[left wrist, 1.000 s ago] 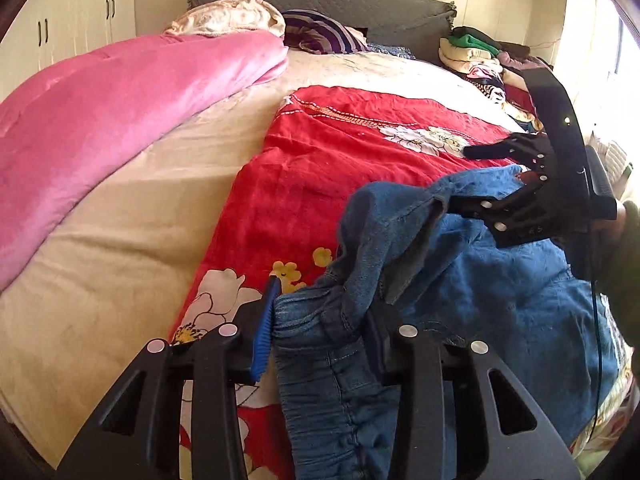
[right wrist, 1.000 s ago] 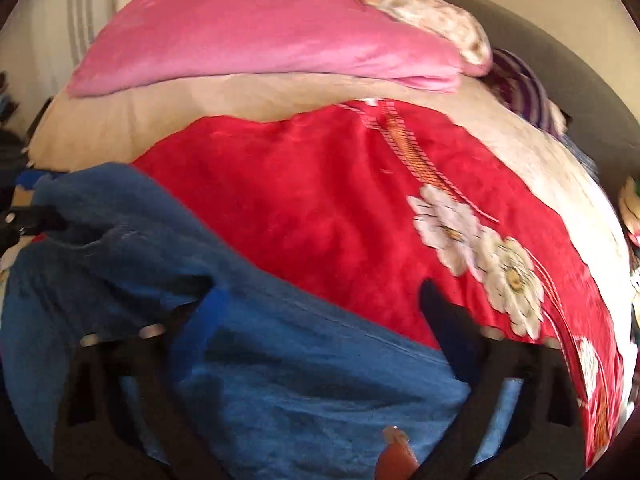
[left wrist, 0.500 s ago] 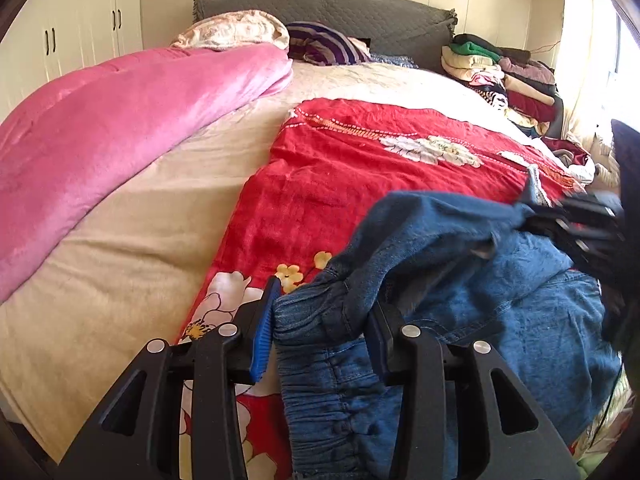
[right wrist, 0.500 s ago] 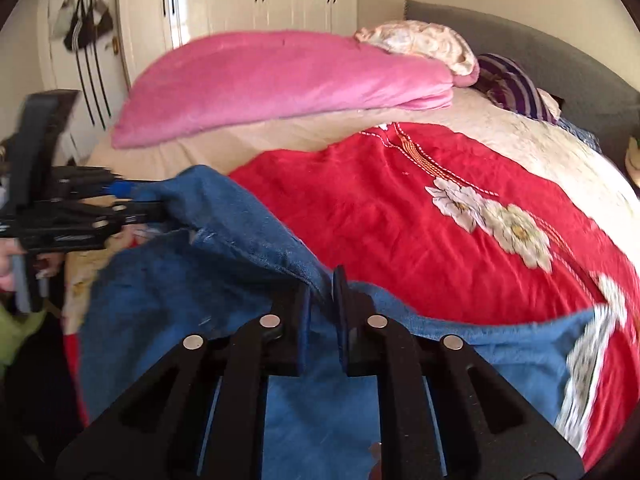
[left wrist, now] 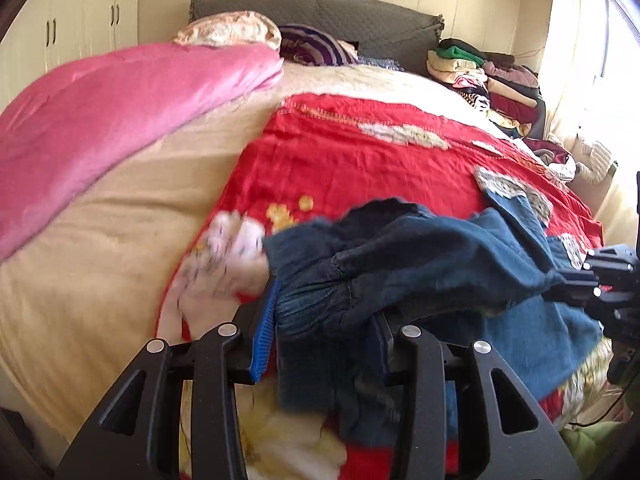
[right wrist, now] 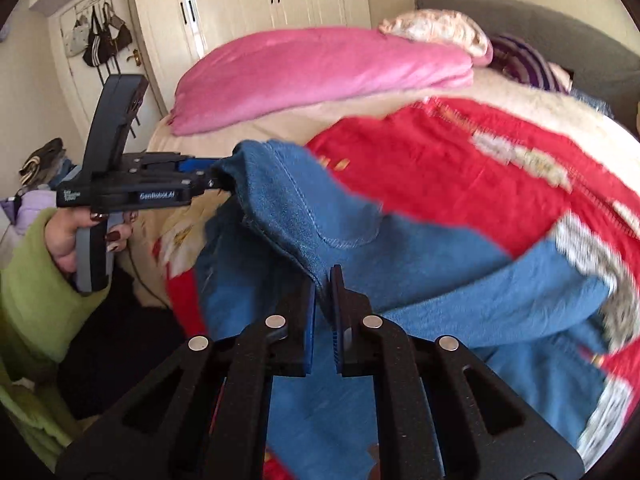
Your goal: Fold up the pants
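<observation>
My left tongs [left wrist: 326, 328]: hold the bunched waistband of the jeans [left wrist: 420, 264].
My right tongs [right wrist: 323, 308]: pinch a thin jeans edge.
Do well: pull both corners apart evenly, keep tight.

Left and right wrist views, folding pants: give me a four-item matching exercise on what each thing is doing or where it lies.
Things
1. left gripper
2. right gripper
3. pink quilt
4. red floral blanket

States
A. lies under the pants
B. bunched along one side of the bed
C. clamps the gathered waistband end of the pants
D. jaws nearly together, pinching a thin fold of denim

Pairs: 1-C, 2-D, 3-B, 4-A
</observation>
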{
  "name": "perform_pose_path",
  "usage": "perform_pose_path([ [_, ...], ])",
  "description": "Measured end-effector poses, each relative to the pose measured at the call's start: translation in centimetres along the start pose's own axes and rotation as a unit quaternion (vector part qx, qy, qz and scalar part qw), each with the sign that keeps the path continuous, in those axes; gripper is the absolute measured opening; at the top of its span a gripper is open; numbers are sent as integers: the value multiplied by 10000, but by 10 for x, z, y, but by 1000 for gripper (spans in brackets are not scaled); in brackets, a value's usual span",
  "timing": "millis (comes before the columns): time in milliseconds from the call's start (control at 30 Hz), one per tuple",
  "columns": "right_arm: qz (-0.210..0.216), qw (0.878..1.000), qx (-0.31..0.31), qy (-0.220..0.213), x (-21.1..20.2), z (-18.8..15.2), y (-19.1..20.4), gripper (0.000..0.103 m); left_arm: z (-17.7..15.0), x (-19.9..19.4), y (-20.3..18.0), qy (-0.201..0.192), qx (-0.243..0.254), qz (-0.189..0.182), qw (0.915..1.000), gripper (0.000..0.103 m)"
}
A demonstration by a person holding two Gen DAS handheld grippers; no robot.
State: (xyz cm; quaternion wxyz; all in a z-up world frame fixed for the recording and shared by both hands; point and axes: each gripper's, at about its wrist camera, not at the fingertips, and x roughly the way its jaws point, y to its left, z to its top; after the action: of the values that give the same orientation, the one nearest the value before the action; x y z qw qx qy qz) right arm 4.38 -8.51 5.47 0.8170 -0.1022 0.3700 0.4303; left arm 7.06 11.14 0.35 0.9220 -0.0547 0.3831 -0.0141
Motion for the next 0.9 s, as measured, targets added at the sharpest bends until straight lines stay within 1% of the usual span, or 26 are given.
perform_pose_path([
  [100,91,9997,62,203,3,-11,13,3,-12,-2,6,89,-101,-56,9999,39],
  [167,19,9995,-54,307,5,-16,22,3,-16,-3,7,119,-103,-64,9999,40],
  [233,-119,9989,-182,410,8,-20,29,3,-19,-4,7,147,-51,-38,9999,42],
  [267,-115,9988,-150,451,10,-22,30,3,-22,-5,8,163,-58,19,9998,45],
  [333,-29,9985,-113,538,14,-28,36,3,-25,-9,13,181,-143,6,9997,46],
  [400,-15,9981,-190,584,17,-31,43,3,-28,-13,17,193,-171,18,9997,54],
  [467,-28,9977,-189,644,19,-34,45,3,-32,-18,21,232,-169,44,9996,58],
  [567,-29,9976,-156,667,18,-37,46,3,-39,-27,34,305,-483,-107,9983,58],
  [700,23,9975,-239,663,17,-39,49,3,-43,-45,43,172,-748,-190,9969,57],
  [800,65,9972,-212,715,17,-42,50,3,-34,-52,33,41,-611,-205,9979,57],
  [900,85,9969,-251,738,18,-45,52,3,-19,-47,11,-13,-375,-373,9986,57],
])
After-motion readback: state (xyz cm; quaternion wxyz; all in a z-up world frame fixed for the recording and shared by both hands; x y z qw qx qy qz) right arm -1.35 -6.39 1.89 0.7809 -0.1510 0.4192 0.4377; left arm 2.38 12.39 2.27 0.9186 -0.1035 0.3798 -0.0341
